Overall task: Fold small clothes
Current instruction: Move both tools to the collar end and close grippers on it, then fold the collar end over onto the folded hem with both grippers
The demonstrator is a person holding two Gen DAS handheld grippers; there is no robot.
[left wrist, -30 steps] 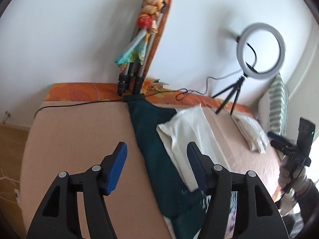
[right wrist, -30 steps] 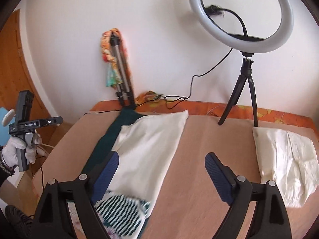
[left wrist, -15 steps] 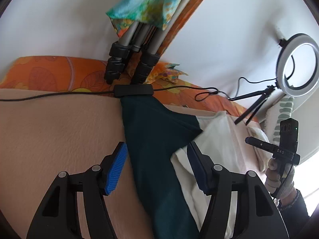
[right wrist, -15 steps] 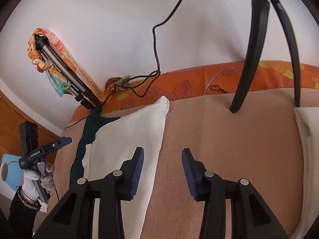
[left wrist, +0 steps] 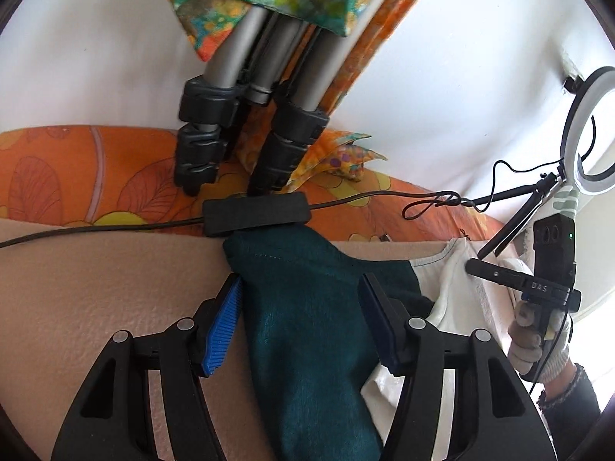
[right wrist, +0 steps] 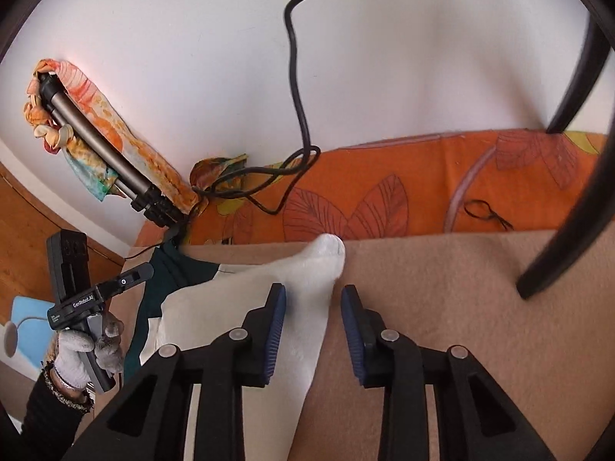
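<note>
A dark teal garment (left wrist: 307, 307) lies lengthwise on the beige bed cover (left wrist: 96, 288), its far corner by the black cable box (left wrist: 255, 211). A white garment (right wrist: 292, 280) lies over its right side; its far corner (right wrist: 326, 249) points to the orange sheet. My left gripper (left wrist: 300, 303) is open, its jaws straddling the teal garment's far end. My right gripper (right wrist: 313, 307) is open, its jaws either side of the white garment's right edge near the corner. The teal garment also shows in the right wrist view (right wrist: 169, 272).
A folded tripod (left wrist: 246, 115) wrapped in a colourful scarf leans on the wall behind the teal garment. A ring light (left wrist: 584, 130) on a small tripod stands at the right, one leg (right wrist: 569, 230) close to my right gripper. Black cables (right wrist: 296, 96) cross the orange sheet (right wrist: 403, 192).
Both grippers moved forward and down toward the garments' far ends. The right gripper's jaws narrowed over the last second; the left's stayed wide open.
</note>
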